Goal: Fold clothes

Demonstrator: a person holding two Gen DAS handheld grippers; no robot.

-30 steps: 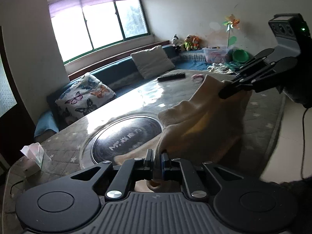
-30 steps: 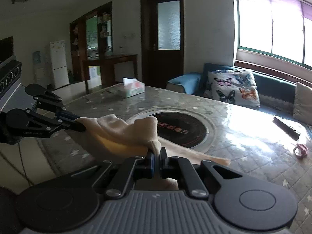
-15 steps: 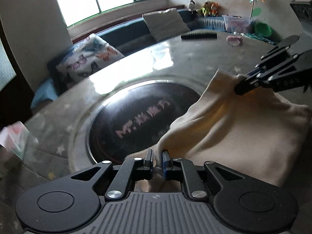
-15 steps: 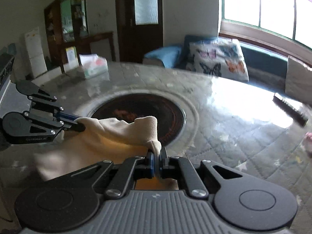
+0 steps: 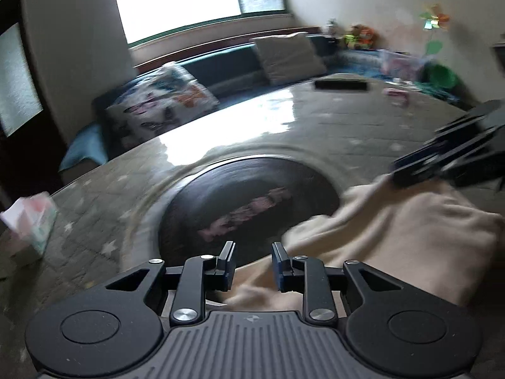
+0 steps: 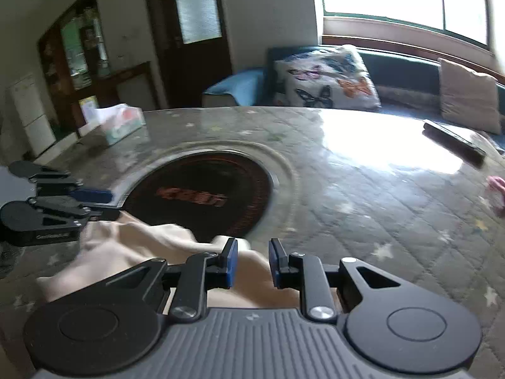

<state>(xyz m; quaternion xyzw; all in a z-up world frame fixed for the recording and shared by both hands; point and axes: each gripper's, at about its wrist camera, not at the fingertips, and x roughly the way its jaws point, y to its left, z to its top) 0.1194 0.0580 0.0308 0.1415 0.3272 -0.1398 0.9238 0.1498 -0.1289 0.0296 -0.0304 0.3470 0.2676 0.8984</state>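
A cream garment (image 5: 394, 240) lies folded over on the round table, partly over the black centre disc (image 5: 246, 202). It also shows in the right wrist view (image 6: 132, 246). My left gripper (image 5: 253, 263) is open and empty, just above the garment's near edge. My right gripper (image 6: 253, 262) is open and empty, with the cloth lying under its fingers. Each gripper shows in the other's view: the right one (image 5: 419, 170) by the cloth's far corner, the left one (image 6: 104, 203) at the cloth's left end.
The table (image 6: 363, 195) has a quilted grey cover. A tissue box (image 6: 116, 123) stands at its far left, a black remote (image 6: 454, 140) and a small pink object (image 6: 497, 189) at the right. Sofa cushions (image 6: 325, 79) lie beyond.
Both grippers have opened and let go of the cream garment, which now lies slack on the table. Both have drawn back a little from the cloth.
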